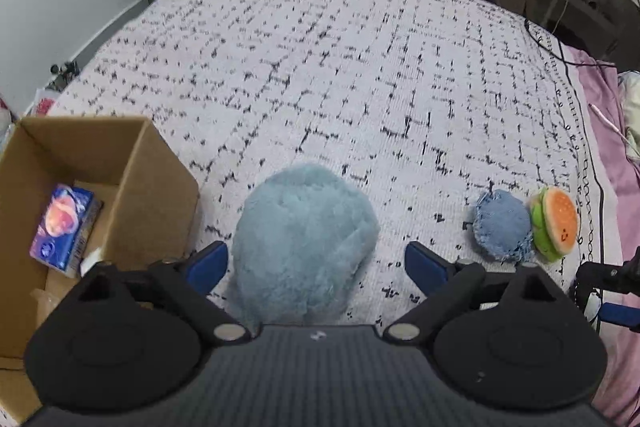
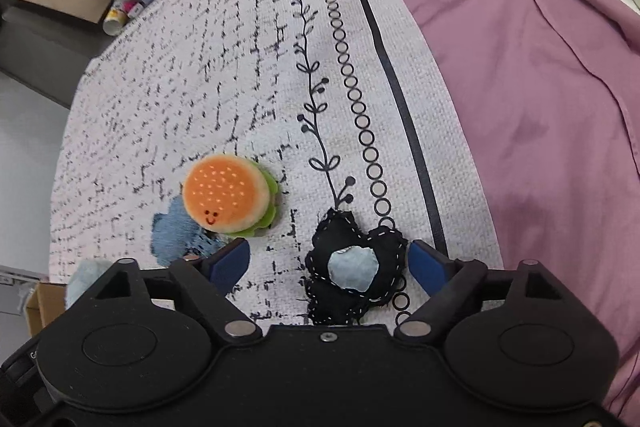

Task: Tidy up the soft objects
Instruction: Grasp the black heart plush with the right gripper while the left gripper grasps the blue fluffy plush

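Left wrist view showed the left tongs (image 1: pixel 316 267) wide open astride the fluffy blue plush (image 1: pixel 304 243) on the bed (image 1: pixel 320 67), pads not pressing; the right tongs (image 2: pixel 328 267) straddled the black pouch (image 2: pixel 352 275), likewise ungripped.

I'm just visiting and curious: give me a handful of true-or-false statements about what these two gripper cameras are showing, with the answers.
1. The fluffy light-blue plush lies between the fingers of the left gripper. True.
2. The cardboard box is empty. False: a blue packet lies inside it.
3. The burger plush sits beside a frayed blue fabric piece. True.
4. The right gripper is clamped on the burger plush. False: its jaws stand open around a black stitched fabric piece, not pressing it.
5. The toys lie on a bare wooden floor. False: they lie on a white patterned cloth.
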`<control>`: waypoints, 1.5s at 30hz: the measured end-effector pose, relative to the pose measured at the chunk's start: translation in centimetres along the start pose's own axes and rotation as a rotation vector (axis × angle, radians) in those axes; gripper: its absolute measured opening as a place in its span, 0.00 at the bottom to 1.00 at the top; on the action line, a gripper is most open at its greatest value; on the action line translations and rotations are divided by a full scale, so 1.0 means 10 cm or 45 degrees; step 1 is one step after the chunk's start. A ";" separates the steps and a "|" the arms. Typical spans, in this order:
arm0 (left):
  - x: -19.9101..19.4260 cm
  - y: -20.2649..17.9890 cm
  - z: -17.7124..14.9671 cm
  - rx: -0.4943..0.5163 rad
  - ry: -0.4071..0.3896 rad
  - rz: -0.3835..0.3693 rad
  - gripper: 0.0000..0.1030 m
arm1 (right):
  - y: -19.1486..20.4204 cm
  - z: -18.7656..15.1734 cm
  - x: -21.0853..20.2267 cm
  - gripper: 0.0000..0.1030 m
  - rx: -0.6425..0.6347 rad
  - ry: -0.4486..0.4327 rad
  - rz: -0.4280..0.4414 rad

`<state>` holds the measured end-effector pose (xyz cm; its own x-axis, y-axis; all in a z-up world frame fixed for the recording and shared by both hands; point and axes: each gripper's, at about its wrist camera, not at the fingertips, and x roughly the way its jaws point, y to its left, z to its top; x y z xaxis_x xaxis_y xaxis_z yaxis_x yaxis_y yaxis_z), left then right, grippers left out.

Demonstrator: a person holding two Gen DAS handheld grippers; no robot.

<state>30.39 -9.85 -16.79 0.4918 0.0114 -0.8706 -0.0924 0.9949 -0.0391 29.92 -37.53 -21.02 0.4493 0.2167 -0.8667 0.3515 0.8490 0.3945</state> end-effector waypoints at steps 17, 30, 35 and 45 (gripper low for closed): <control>-0.24 0.07 -0.01 -0.081 -0.074 -0.034 0.38 | -0.01 -0.05 -0.05 0.37 0.008 -0.022 0.069; -0.73 0.04 -0.06 -0.055 -0.116 -0.085 0.39 | 0.08 -0.12 -0.35 0.37 -0.030 -0.121 0.145; -0.93 0.16 -0.08 -0.069 -0.139 -0.120 0.39 | 0.14 -0.17 -0.46 0.37 -0.057 -0.136 0.174; -1.30 0.42 -0.10 -0.111 -0.199 -0.149 0.39 | 0.36 -0.28 -0.83 0.38 -0.145 -0.210 0.204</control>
<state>22.77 -5.90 -6.15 0.6315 -0.0815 -0.7711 -0.0980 0.9781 -0.1837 25.15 -34.88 -13.28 0.6228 0.2795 -0.7308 0.1745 0.8609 0.4780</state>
